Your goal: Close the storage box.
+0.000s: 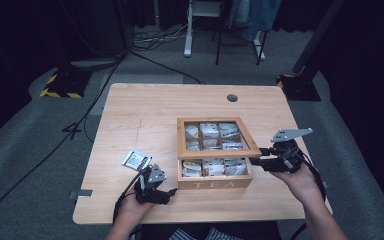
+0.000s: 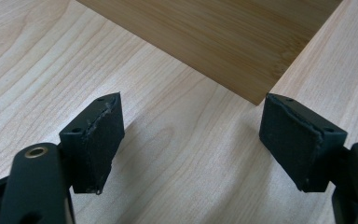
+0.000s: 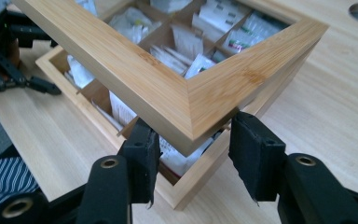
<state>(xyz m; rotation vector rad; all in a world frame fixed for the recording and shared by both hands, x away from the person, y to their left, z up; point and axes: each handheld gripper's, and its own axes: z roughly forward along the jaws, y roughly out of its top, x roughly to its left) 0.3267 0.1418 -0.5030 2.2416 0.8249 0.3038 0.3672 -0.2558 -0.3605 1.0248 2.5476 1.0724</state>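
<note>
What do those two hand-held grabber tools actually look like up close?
Both are black. The right gripper carries a grey three-cornered plate on top; the left gripper has a smaller grey plate. Each has two blocky jaws faced with black pads, brass-coloured pivot pins and a trailing black cable.

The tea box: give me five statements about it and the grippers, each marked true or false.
1. The lid of the tea box is partly raised. True.
2. The right gripper grips the lid's front corner. True.
3. The left gripper holds a tea bag. False: its jaws stand open over bare table.
4. A single tea bag packet lies on the table left of the box. True.
5. The box's compartments are empty. False: they hold tea bags.
</note>
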